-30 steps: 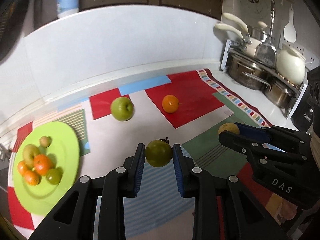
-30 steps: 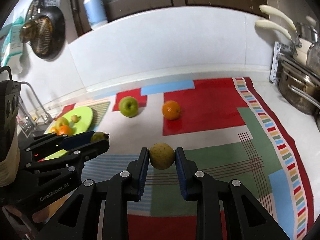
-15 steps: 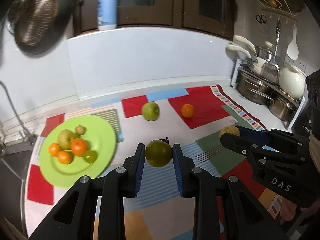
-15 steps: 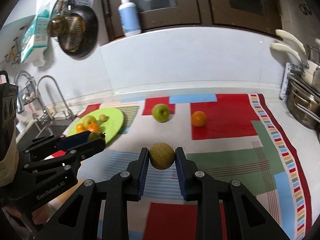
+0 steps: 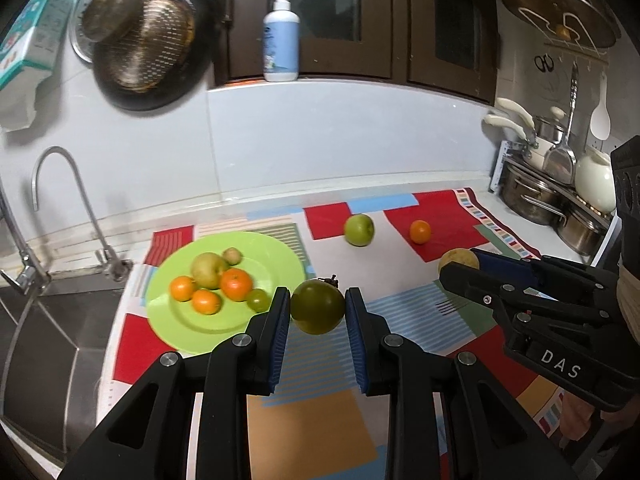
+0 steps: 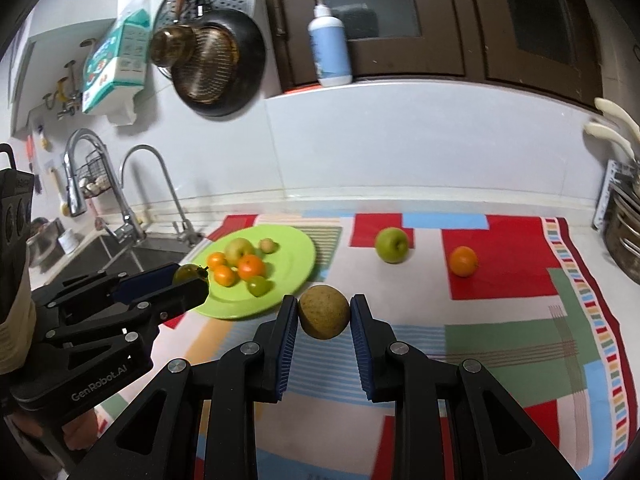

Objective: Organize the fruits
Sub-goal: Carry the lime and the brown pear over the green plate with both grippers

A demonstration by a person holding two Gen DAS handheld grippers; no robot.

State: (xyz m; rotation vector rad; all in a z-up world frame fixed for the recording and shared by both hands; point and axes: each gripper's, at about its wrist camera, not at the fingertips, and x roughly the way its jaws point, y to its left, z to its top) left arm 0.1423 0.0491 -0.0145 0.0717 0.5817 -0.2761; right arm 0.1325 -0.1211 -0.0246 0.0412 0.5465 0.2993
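My left gripper is shut on a dark green round fruit with a small stem, held above the patterned cloth just right of the green plate. My right gripper is shut on a tan round fruit, also in the air, right of the plate. Each gripper shows in the other's view, the left gripper and the right gripper. The plate holds several oranges and pale fruits. A green apple and an orange lie on the cloth farther back.
A sink with taps lies left of the plate. Pots and pans stand on a rack at the right. A pan and strainers hang on the wall; a pump bottle stands on the ledge.
Both grippers have pulled back and risen with their fruits still held; the views have swung so the plate, sink and wall shelf now show more fully.
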